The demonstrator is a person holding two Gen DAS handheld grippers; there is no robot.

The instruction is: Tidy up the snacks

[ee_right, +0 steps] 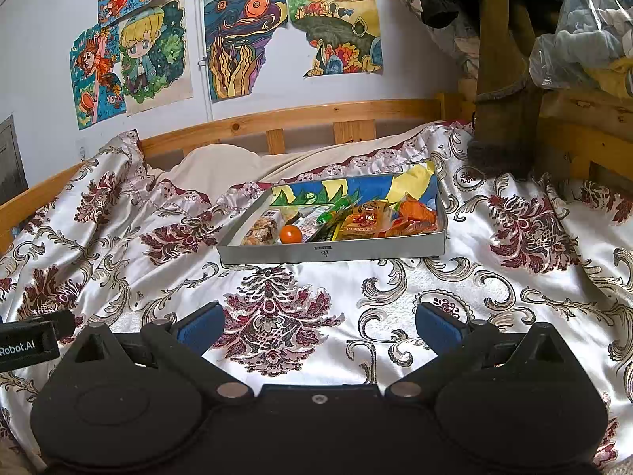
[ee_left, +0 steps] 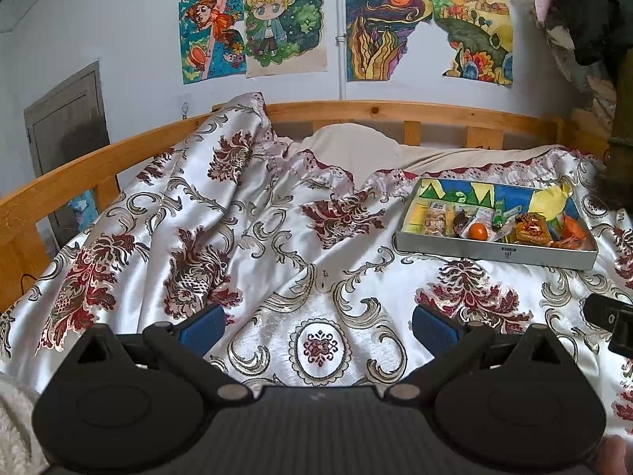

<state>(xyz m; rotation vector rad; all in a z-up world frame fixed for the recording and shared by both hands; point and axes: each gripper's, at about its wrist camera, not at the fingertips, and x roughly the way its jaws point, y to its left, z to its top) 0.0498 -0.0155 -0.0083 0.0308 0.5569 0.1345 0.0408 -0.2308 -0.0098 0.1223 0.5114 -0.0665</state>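
Note:
A shallow grey box (ee_left: 490,251) (ee_right: 332,252) lies on the patterned bedspread, filled with snacks. Inside are an orange mandarin (ee_left: 477,232) (ee_right: 290,234), orange wrapped packets (ee_left: 532,228) (ee_right: 415,215), a green stick pack (ee_right: 336,209) and biscuit packs (ee_left: 435,217) (ee_right: 261,229). My left gripper (ee_left: 318,322) hovers open over the bedspread, well short and left of the box. My right gripper (ee_right: 320,322) is also open and empty, in front of the box. Part of the right gripper (ee_left: 611,322) shows at the left wrist view's right edge, and the left gripper's body (ee_right: 27,342) shows at the right wrist view's left edge.
The silky white and maroon bedspread (ee_left: 277,237) is rumpled into folds on the left. A wooden bed rail (ee_left: 376,113) (ee_right: 300,114) runs behind, with drawings on the wall above. Hanging clothes and a plastic bag (ee_right: 585,31) crowd the upper right.

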